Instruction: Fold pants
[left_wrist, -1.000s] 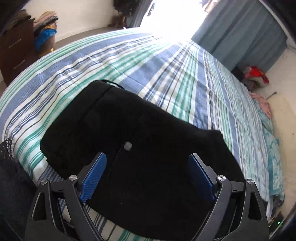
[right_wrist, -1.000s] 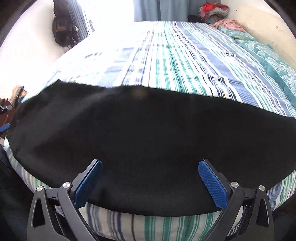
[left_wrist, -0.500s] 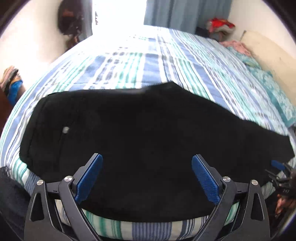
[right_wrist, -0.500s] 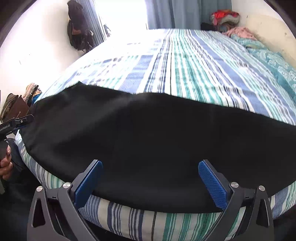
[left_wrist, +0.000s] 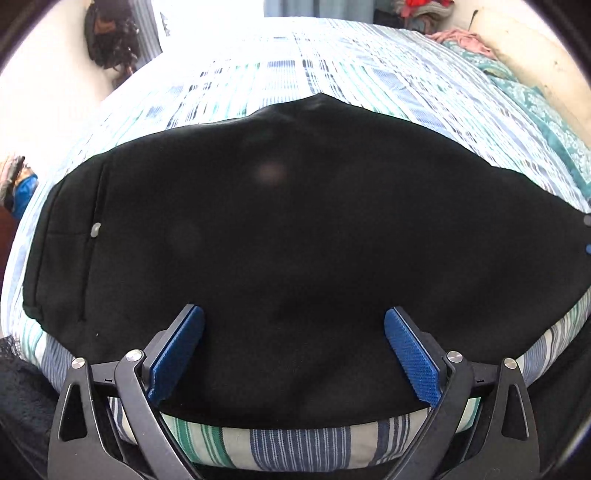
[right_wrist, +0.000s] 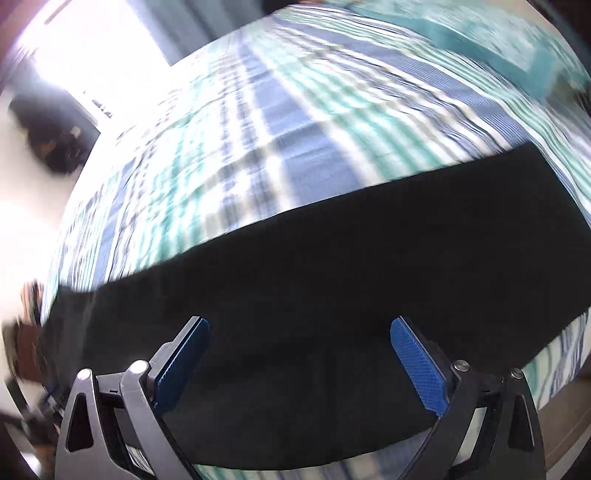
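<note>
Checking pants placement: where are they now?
The black pants lie spread flat on the striped bedspread along its near edge, filling both wrist views.

No legible text, labels, brand marks, numbers or signs in either wrist view; right wrist view is motion-blurred.

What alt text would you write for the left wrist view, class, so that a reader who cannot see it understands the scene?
Black pants lie spread flat across a bed with a blue, green and white striped cover, near its front edge. The left gripper hovers over them, its blue-padded fingers wide apart and holding nothing. Pink and red clothes are piled at the far right.
</note>
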